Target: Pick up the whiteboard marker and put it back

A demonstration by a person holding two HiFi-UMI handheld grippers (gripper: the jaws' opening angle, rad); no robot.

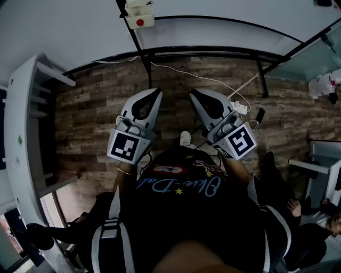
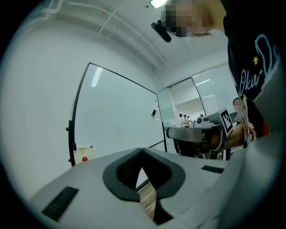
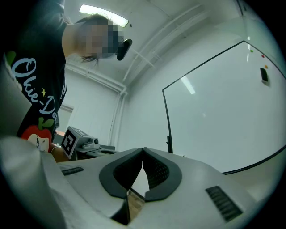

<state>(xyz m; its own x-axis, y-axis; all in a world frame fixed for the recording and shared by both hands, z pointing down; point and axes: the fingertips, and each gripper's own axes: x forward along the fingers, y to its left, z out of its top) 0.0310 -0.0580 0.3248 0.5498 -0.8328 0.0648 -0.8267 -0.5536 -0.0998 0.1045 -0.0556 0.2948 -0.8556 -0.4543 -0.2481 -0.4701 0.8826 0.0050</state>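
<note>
Holding two grippers up in front of a dark printed shirt, a person stands over a wood-plank floor facing one whiteboard. The left gripper and the right gripper sit side by side, near each other but apart, each carrying one marker cube: the left cube and the right cube. In each gripper's own view the two dark jaw pads meet at the tips with nothing between them, so both grippers are closed and empty.

The whiteboard lies straight ahead of both sets of jaws, well apart from them. One small white box with a red spot hangs on the board's dark frame, ahead of the left gripper and to the left of its jaws. The whiteboard marker itself cannot be made out in any view; whether it sits in that box is too small to tell.

A few distant people appear tiny beyond the left gripper, and the board's edges are cut off in the right gripper view.
</note>
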